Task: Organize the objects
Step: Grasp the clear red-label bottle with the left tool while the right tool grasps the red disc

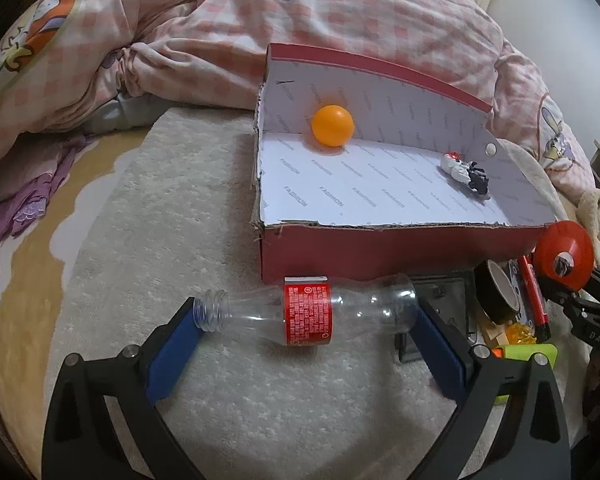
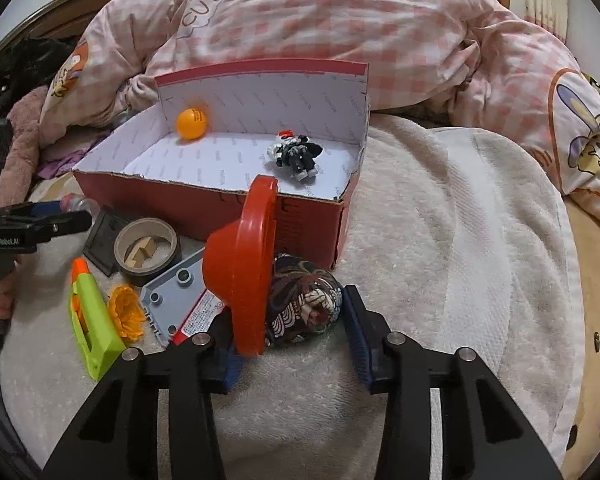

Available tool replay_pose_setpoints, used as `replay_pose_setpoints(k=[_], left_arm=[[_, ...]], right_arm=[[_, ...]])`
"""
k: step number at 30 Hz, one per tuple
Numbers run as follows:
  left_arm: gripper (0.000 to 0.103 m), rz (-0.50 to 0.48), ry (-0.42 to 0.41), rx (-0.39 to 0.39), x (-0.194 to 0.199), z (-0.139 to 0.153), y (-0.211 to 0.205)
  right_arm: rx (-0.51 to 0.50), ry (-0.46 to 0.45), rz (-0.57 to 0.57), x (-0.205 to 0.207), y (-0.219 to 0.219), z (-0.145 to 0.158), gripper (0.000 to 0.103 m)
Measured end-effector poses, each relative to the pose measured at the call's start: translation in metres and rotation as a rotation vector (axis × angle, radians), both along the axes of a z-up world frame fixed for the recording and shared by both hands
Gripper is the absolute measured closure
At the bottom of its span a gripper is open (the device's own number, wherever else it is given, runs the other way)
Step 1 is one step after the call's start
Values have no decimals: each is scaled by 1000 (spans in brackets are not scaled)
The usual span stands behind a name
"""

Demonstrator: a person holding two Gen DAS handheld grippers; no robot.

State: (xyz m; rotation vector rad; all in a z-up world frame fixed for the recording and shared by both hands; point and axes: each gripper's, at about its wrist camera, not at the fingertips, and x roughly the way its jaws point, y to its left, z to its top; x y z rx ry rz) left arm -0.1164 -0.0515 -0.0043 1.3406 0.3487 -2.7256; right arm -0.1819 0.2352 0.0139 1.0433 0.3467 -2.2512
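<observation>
On the bed, our left gripper point(image 1: 306, 320) spans a clear bottle point(image 1: 308, 314) end to end, jaws wide. Our right gripper point(image 2: 290, 334) jaws half-closed around a red dish point(image 2: 240, 268) and patterned pouch point(image 2: 304, 304), beside the red box point(image 2: 220, 208), likely their destination.

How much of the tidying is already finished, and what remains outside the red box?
Done: the orange ball and toy figure lie in the red box. In hand: the right claw grips a red disc; the left claw brackets the clear bottle. Left: tape roll, green toy gun.
</observation>
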Motion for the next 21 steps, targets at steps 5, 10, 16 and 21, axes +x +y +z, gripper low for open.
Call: replay_pose_setpoints(k=[5, 10, 16, 21], left_arm=[[2, -3, 1, 8, 1, 1, -1], [2, -5, -6, 9, 3, 0, -1], [2, -11, -10, 2, 4, -1, 0], [2, -11, -10, 8, 4, 0, 0]], right_arm=[[-16, 3, -9, 1, 5, 2, 60], [28, 0, 7, 3, 1, -1, 55], [55, 81, 11, 11, 0, 6, 49], [53, 182, 24, 22, -1, 17, 49]])
